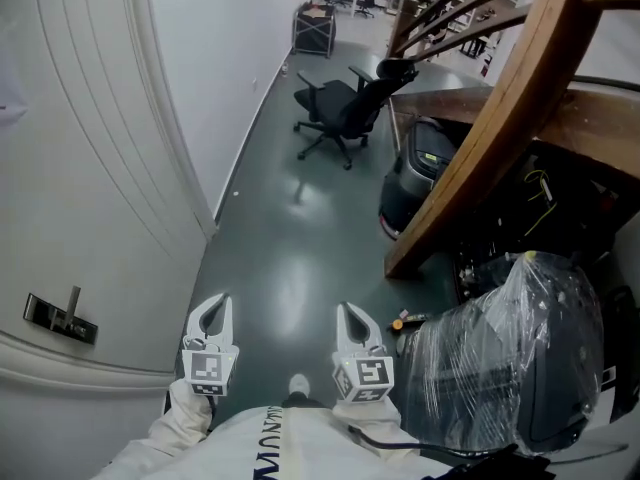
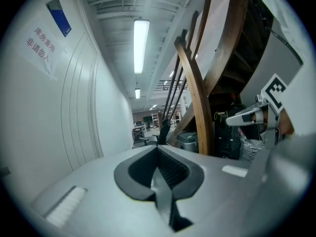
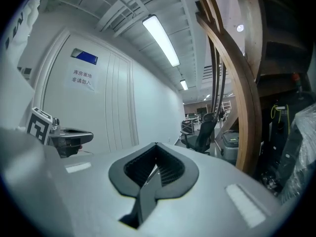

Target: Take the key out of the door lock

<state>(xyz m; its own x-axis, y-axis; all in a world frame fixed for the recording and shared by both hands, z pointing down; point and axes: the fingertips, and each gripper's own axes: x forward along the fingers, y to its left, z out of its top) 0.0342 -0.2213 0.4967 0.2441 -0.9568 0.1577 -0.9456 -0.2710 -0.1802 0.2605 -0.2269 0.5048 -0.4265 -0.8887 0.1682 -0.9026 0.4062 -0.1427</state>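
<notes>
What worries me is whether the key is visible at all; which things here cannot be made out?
Key: in the head view the dark metal lock plate on the white panelled door is small and oblique; the thin bar above it may be key or handle.
Gripper views: no lock recognisable.
Clear-plastic-wrapped black bulk: the wrap hides what it is.

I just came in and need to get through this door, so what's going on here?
A person stands beside the white door with a two-jaw gripper in each hand. The left gripper and the right gripper are both held low in front of the body, jaws together with nothing between them. The dark lock plate on the door is off to the left, apart from both grippers. A slim piece sticks out of it, but I cannot tell whether it is the key. Nothing is gripped yet.
</notes>
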